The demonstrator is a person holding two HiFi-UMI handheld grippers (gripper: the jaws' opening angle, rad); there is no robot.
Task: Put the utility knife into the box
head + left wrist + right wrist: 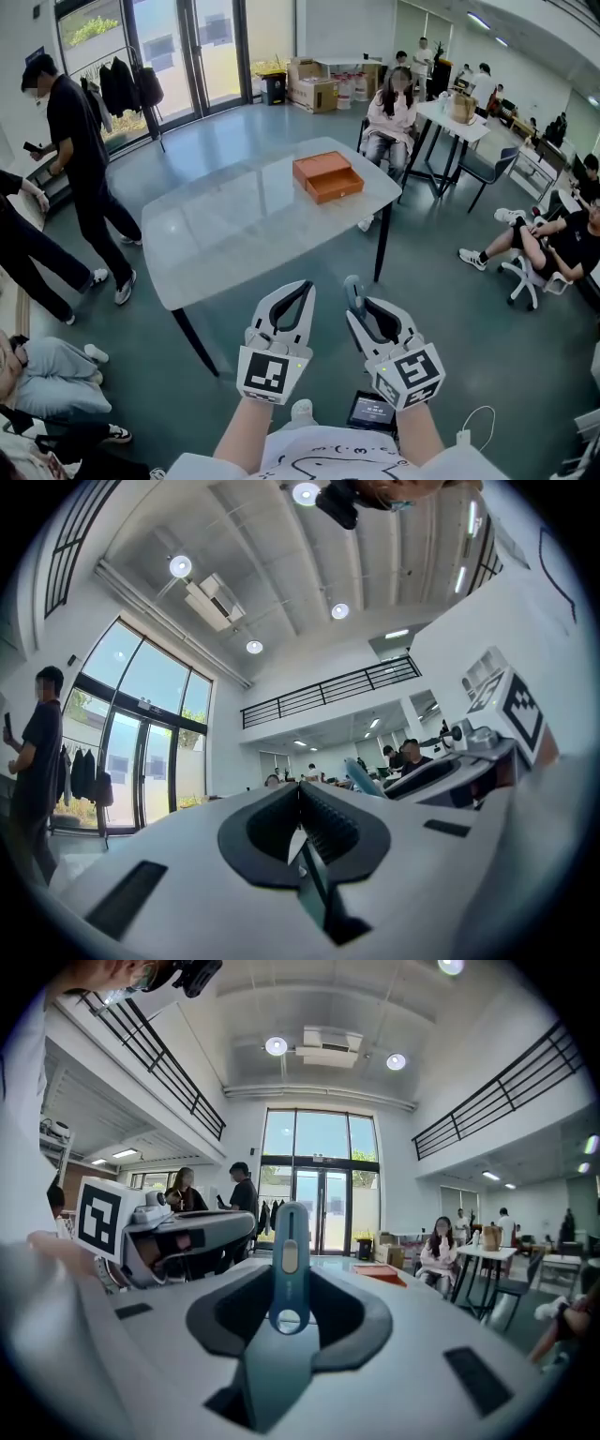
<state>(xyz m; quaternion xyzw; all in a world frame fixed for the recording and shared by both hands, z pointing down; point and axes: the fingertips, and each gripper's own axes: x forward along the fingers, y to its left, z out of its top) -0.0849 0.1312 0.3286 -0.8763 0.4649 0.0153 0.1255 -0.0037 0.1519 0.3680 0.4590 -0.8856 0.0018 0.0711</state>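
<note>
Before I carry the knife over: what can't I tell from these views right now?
1. Utility knife: its lower end is hidden between the jaws of the right gripper in the right gripper view, and the head view shows only its top. I cannot tell whether the blade is out.
2. Box: too far and small in the head view to see inside, and nearly edge-on in the right gripper view.
3. Left gripper view: it looks upward, so the box is out of frame.

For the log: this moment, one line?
right gripper shut on utility knife | left gripper shut, empty | box on table
</note>
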